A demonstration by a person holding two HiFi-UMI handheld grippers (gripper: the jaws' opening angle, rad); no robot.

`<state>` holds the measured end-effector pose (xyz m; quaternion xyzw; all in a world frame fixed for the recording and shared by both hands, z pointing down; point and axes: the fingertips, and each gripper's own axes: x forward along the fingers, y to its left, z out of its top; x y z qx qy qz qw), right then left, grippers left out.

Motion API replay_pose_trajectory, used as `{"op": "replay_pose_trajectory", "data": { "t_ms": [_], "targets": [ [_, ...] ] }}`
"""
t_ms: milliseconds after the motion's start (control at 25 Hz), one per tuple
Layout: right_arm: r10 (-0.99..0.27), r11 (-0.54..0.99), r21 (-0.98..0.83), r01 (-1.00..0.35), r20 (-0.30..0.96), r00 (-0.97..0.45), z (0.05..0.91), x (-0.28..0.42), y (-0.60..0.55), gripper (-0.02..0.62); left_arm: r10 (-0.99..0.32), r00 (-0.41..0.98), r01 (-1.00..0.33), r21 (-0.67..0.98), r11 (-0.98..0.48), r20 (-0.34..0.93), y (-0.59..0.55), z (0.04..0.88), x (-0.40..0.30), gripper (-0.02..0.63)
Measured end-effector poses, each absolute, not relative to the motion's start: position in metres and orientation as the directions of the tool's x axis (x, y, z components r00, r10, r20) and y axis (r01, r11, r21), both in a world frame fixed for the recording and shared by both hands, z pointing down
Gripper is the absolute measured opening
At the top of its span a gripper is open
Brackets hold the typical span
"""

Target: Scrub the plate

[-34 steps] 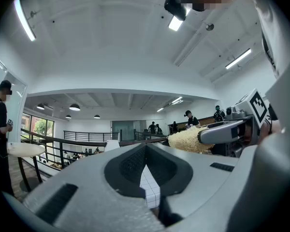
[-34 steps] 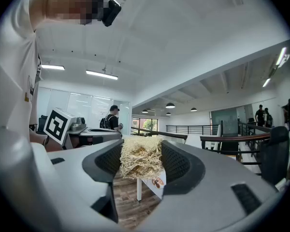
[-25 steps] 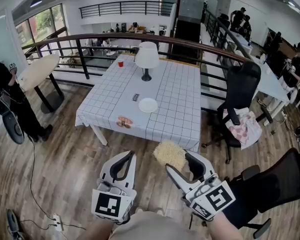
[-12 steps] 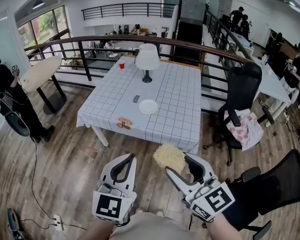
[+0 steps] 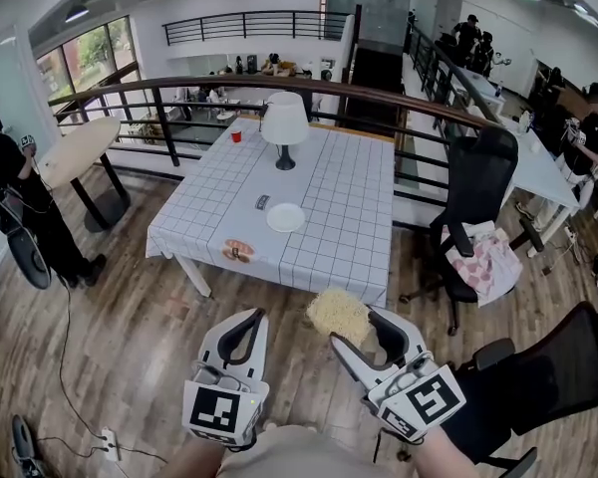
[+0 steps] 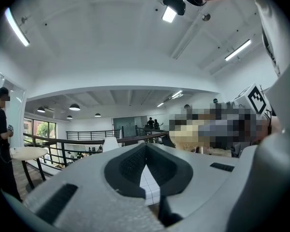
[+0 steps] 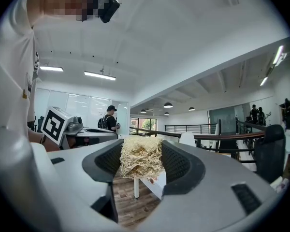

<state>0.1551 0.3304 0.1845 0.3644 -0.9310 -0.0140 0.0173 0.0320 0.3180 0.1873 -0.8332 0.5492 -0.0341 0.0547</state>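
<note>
Although needed for the scrubbing, sat well apart from both grippers: a small round white plate (image 5: 285, 217), flat on the checked cloth of the worktop (image 5: 349, 197), toward its near edge. Lay straight ahead across a stretch of wooden floor (image 5: 130, 327), about midway between the lines of the two grippers, so neither hand clearly nearer. Being round, offered no long axis to line up on. Looked bare and pale, with no food or mark to be made out at that range. Shared the cloth with a small dark object (image 5: 262, 202) just beside it, an orange-and-pink item (image 5: 238, 251) nearer the edge, a white lamp (image 5: 285, 122) farther back and a red cup (image 5: 236, 136) beyond that.

Closer in, found the right gripper (image 5: 351, 324) clamped on a pale, straw-like scrubber (image 5: 337, 310), jaws pressing its two sides, fibres bulging above them. Found the left gripper (image 5: 249, 317) with jaws together and nothing between them.

Judged the scrubbing not yet begun: called first for walking up to the worktop, then for bringing the scrubber down onto the plate's face, with the left gripper free to steady the rim. Judged a light plate on cloth apt to slide, or to drag the cloth, under a hard rub
</note>
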Motion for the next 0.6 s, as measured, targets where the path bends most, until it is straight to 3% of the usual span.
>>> {"op": "replay_pose_trajectory", "data": {
  "t_ms": [600],
  "targets": [
    [-0.685,0.728,0.058,-0.683,0.009,-0.729,0.192,0.17,0.312,0.245,-0.921,0.389,-0.911,-0.158,-0.382,-0.015,0.306,0.193,0.052,0.014]
  ]
}}
